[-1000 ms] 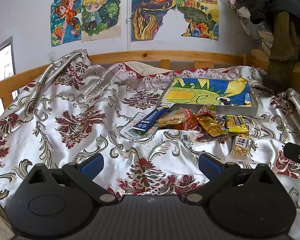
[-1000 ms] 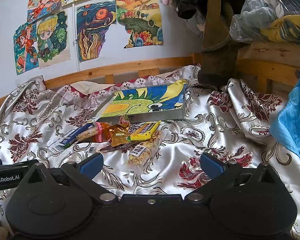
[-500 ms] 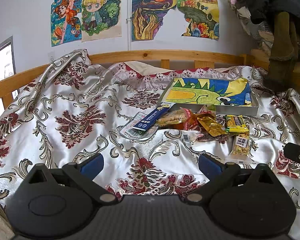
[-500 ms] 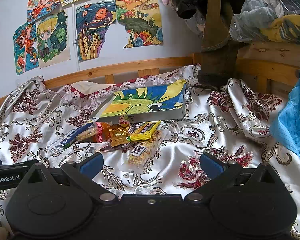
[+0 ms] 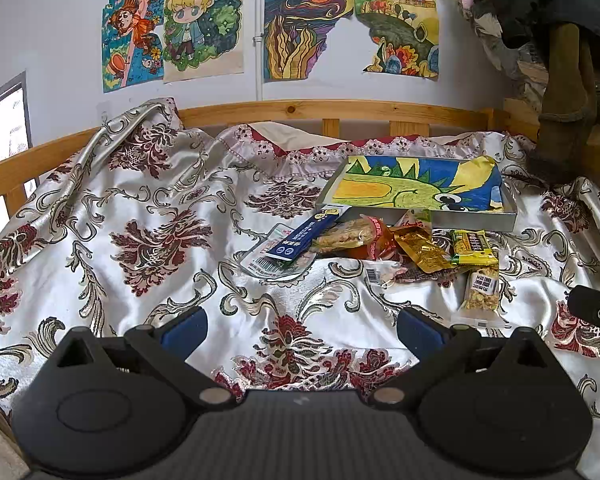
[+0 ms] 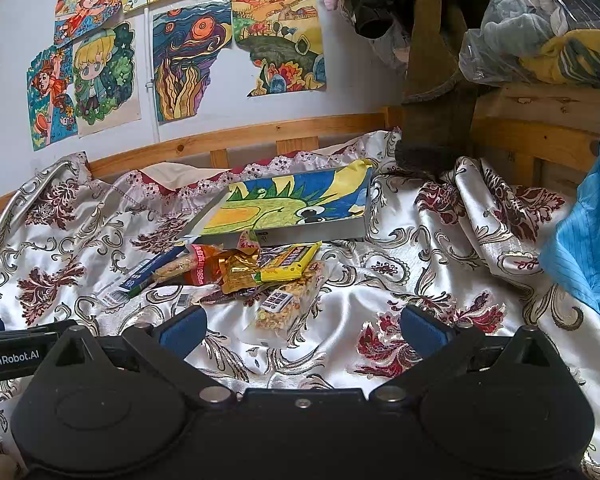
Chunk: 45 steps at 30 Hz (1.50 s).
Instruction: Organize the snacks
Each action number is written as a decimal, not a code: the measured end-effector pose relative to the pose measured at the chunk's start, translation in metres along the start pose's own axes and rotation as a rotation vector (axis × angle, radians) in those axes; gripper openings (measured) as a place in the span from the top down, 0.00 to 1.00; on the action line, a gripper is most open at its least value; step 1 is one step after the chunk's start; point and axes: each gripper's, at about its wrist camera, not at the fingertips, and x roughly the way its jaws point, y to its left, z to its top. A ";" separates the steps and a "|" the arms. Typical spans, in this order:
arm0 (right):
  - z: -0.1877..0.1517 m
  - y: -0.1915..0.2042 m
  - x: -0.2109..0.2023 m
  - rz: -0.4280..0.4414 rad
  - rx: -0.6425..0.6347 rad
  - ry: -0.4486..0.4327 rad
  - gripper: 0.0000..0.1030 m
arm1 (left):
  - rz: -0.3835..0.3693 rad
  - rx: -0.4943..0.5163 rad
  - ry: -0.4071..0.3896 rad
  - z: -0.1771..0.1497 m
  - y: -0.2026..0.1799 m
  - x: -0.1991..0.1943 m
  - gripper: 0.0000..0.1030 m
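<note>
Several snack packets lie in a loose heap on a patterned satin bedspread: a dark blue stick pack, an orange nut packet, a gold foil pouch, a yellow bar and a clear cereal bar. Behind them rests a flat grey tray lined with a dinosaur drawing. My left gripper and right gripper both stand open, empty, short of the heap.
A wooden bed rail runs behind the bedspread, with drawings on the wall above. Clothes and a brown boot pile at the right, with blue cloth at the right edge. The other gripper's tip shows at the right edge of the left wrist view.
</note>
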 end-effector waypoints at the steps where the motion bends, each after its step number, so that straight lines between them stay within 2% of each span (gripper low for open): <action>1: 0.000 0.000 0.000 0.000 0.000 0.000 0.00 | 0.000 0.000 0.000 0.000 0.000 0.000 0.00; 17: 0.000 0.000 0.000 0.000 0.001 0.000 0.01 | -0.001 0.000 0.002 0.002 -0.001 0.000 0.00; 26: 0.000 0.000 0.000 0.001 0.000 0.001 0.01 | 0.006 0.004 0.018 -0.008 0.007 0.006 0.00; 45: 0.006 0.007 0.016 0.001 -0.030 0.022 0.01 | -0.010 -0.014 0.066 0.009 0.007 0.026 0.00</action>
